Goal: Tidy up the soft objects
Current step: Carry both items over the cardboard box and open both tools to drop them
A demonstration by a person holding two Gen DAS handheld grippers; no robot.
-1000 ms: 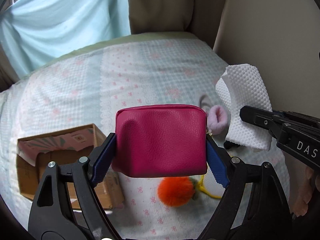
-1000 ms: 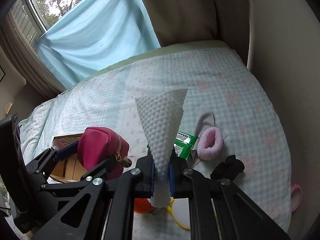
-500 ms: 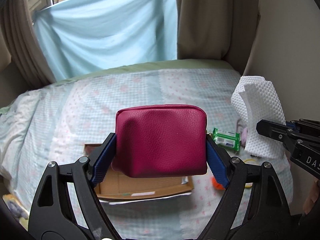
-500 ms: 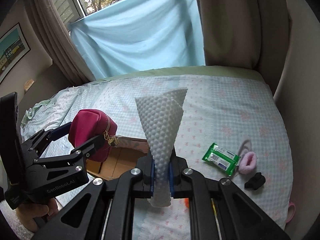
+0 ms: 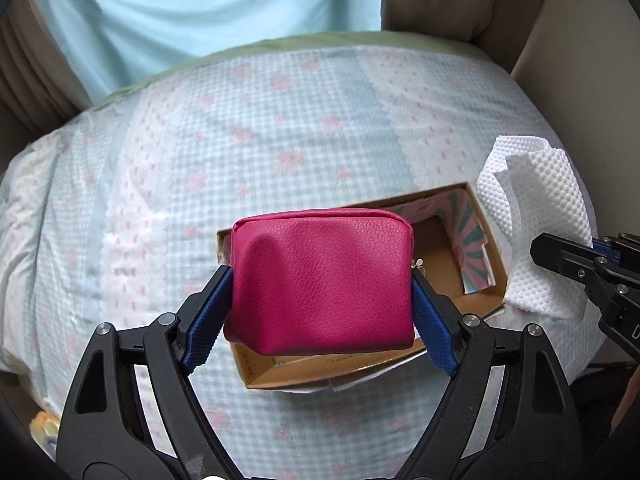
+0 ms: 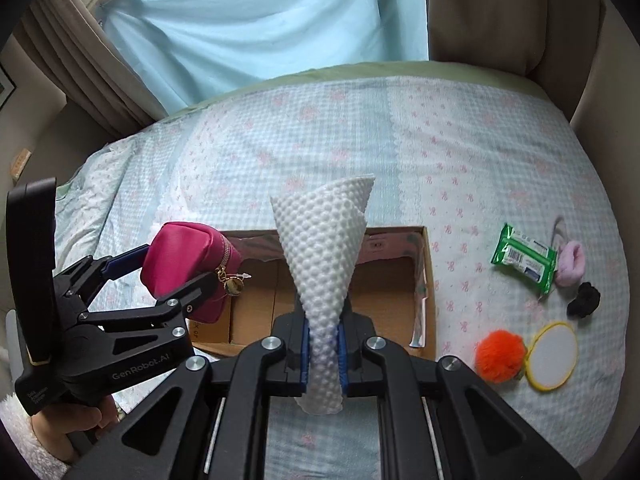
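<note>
Pouch is pink and squishy, pinched between the left tool's blue pads and held right over the near-left part of the cardboard box on the bed. I'd lower it until it's nearly touching the box floor before letting go, so it doesn't bounce out. Right tool is squeezed onto a white paper towel above the box too; I'd drop that beside the pouch, not on top.

We cannot see the middle of the cardboard box: the pink pouch covers it. The embossed white cloth hides part of the box's far wall. Print on the green wipes packet is too small to read.
</note>
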